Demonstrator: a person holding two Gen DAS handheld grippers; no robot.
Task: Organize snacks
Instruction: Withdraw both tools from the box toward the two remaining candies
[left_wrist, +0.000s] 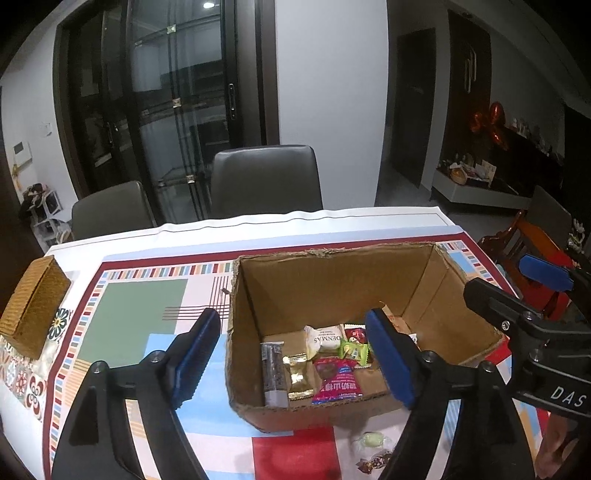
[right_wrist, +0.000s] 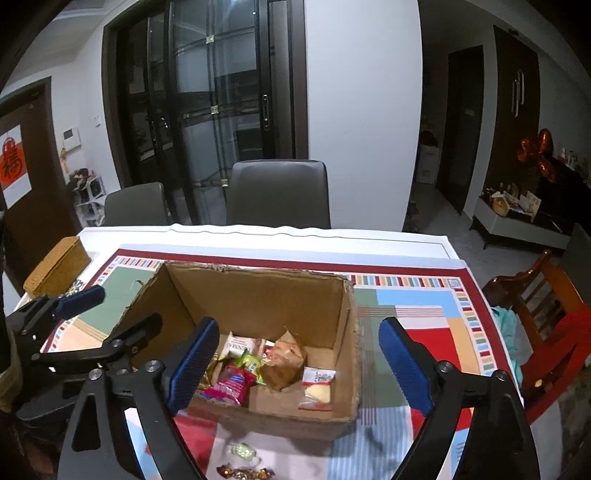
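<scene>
Cardboard box (left_wrist: 332, 280) sits under both downward-tilted, wide-open tools (left_wrist: 291, 354) (right_wrist: 299, 365).

Matt brown cardboard box (left_wrist: 332, 288), torn rim; glossy foil snack packets (left_wrist: 334, 380)

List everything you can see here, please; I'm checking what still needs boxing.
cardboard box: one, brown, open, middle of the table
packets in box: several, white, green, gold, red, dark, on its floor
wrapped candies: two, pale green and brown-gold, on the cloth in front of the box
woven box: one, tan, table's left edge
tablecloth: one, patterned
chairs: two grey beyond the table, one wooden at right
left gripper: black, blue pads, open
right gripper: same, open, empty
</scene>
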